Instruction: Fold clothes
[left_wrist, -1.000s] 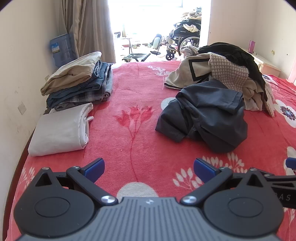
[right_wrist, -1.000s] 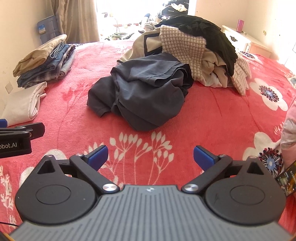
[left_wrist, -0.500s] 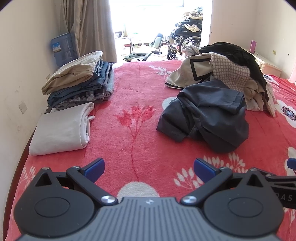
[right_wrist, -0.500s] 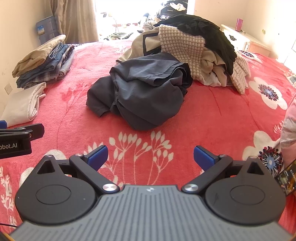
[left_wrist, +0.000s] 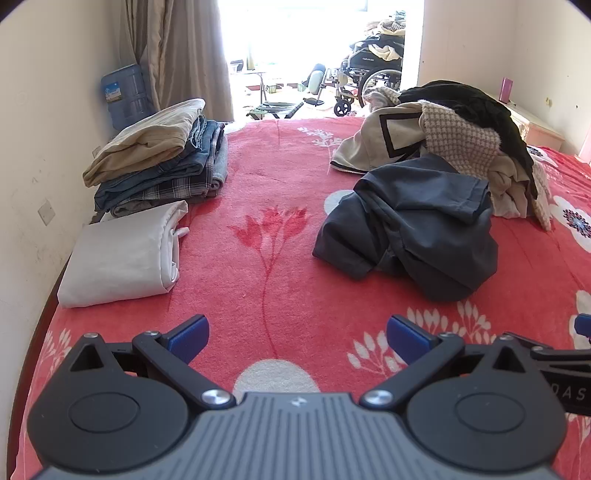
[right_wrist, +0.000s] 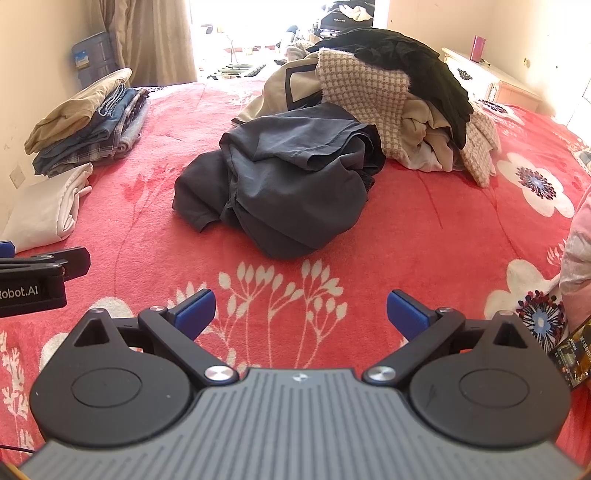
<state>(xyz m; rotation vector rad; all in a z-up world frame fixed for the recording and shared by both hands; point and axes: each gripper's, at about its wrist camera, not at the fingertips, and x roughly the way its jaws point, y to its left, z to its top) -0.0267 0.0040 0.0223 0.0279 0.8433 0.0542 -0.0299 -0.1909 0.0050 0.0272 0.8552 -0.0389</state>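
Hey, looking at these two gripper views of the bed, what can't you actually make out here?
- Dark grey garment: crumpled in both views, so its type and underside stay hidden.
- Unfolded pile: the black piece on top covers the lower layers.
- Folded stack: only edges show, so the count is uncertain.
- Window area: overexposed.
- Right gripper: cut off by the left view's edge.
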